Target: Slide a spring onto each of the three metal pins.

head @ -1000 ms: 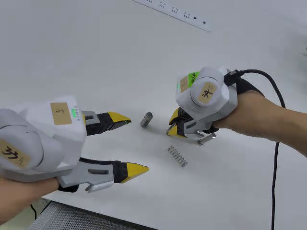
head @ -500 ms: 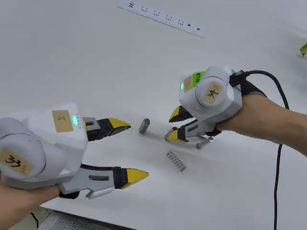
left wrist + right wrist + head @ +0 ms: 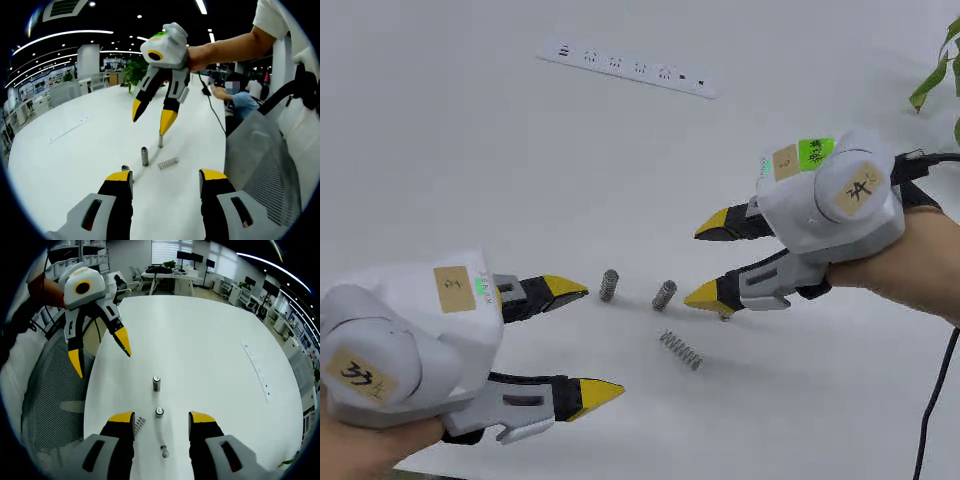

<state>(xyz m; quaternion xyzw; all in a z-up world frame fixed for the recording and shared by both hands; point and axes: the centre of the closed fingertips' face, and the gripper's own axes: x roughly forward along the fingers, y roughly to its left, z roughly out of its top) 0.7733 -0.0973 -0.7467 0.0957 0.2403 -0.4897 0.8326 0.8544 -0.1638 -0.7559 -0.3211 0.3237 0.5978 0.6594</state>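
Note:
Two metal pins stand upright on the white table, each wearing a spring: one point(image 3: 609, 285) nearer my left gripper, one point(image 3: 664, 294) in the middle. A third pin point(image 3: 164, 451) stands bare, close under my right gripper. One loose spring point(image 3: 679, 349) lies flat in front of them. My left gripper point(image 3: 592, 340) is open and empty at the lower left, its tips short of the first pin. My right gripper point(image 3: 700, 264) is open and empty, raised to the right of the middle pin. In the left gripper view the bare pin point(image 3: 160, 140) sits below the right gripper's tips.
A white power strip point(image 3: 628, 68) lies at the far side of the table. Plant leaves point(image 3: 940, 70) reach in at the top right. A grey mesh chair point(image 3: 260, 165) stands by the table's near edge. A cable point(image 3: 932, 420) trails from the right gripper.
My right gripper has opened, let go of the middle sprung pin, and lifted away to the right. The left gripper has stayed open in place.

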